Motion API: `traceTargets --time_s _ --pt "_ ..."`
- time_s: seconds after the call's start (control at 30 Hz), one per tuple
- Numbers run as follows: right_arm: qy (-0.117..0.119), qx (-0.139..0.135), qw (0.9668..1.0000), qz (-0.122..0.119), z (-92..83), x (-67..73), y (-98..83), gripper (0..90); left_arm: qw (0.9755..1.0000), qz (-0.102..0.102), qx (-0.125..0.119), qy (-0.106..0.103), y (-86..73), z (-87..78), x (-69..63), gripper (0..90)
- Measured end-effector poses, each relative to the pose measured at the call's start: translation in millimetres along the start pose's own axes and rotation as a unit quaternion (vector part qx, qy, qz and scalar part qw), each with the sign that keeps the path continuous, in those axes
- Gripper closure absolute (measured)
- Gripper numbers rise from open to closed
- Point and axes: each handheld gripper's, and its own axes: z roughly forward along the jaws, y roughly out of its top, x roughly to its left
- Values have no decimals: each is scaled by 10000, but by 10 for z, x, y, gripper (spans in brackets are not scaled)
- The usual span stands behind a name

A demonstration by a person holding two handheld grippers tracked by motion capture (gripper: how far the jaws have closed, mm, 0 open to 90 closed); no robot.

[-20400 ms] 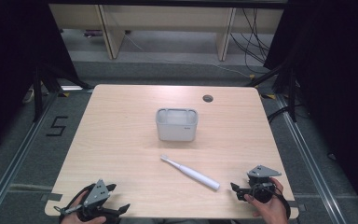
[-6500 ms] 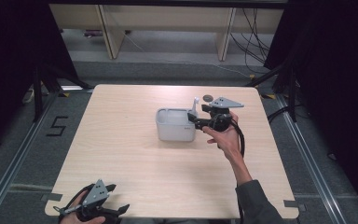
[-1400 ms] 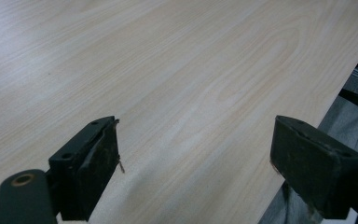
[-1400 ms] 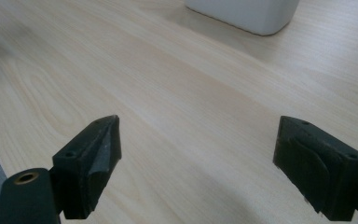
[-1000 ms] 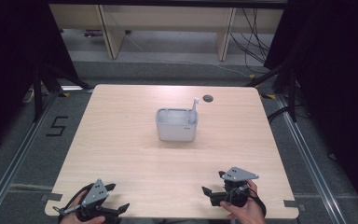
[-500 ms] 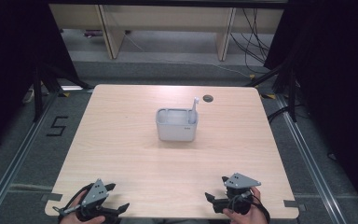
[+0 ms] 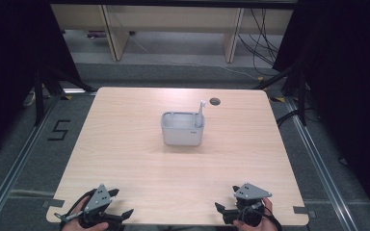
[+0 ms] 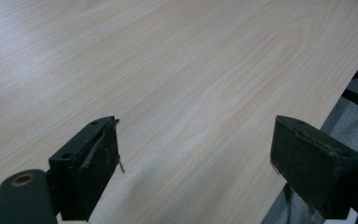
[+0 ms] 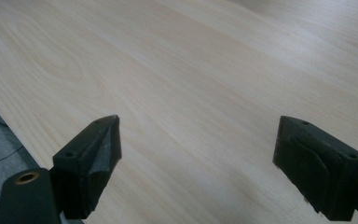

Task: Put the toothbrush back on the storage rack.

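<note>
A white toothbrush (image 7: 200,114) stands upright in the right end of a grey rectangular holder (image 7: 182,130) at the middle of the wooden table (image 7: 125,144). My left gripper (image 7: 118,217) rests at the table's front left edge, jaws wide apart with nothing between them (image 8: 193,172). At the front right edge my right gripper (image 7: 226,211) is held in a hand, also open and empty (image 9: 198,163). Both gripper views look low across bare wood.
A dark round cable hole (image 7: 215,101) lies in the tabletop behind the holder. Shelving legs (image 7: 111,33) and loose cables (image 7: 265,29) stand on the floor beyond the table. Metal rails (image 7: 327,168) run along both sides.
My right gripper has drawn back toward the front right edge of the table and settled there. The toothbrush stays standing in the holder. The left gripper has not moved.
</note>
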Motion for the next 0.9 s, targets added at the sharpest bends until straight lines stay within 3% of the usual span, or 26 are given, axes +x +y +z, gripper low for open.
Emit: traceTargets --time_s 0.03,0.13,0.17,0.3,0.4,0.43,0.47,0.5,0.6,0.9 --pt "-20 -7 10000 -17 -7 10 -2 156 9999 -96 -60 18 0 7 -10 147" --pt "-42 32 9998 -168 -12 21 -15 157 10000 58 -22 61 3 2 13 147" --pt "-31 88 10000 31 -18 52 -23 157 10000 40 -35 23 2 3 9 147" --pt "-33 32 9998 -190 -11 37 -32 157 10000 -7 3 1 2 0 0 147" --pt "-34 35 9998 -190 -10 35 -32 157 10000 45 40 14 4 -2 10 147" --pt "13 136 9999 -45 -20 56 -34 158 10000 43 66 -21 4 -4 10 147" --pt "-27 38 9998 -195 -9 35 -33 157 10000 -6 40 -21 3 1 1 147" --pt "10 141 9999 -34 -20 55 -34 157 10000 -5 15 -2 2 1 0 147" --pt "-36 49 9998 -174 -12 34 -32 157 10000 19 50 -12 5 -1 7 147" --pt "19 130 9999 -56 -19 53 -32 157 10000 -2 18 32 3 0 1 147"
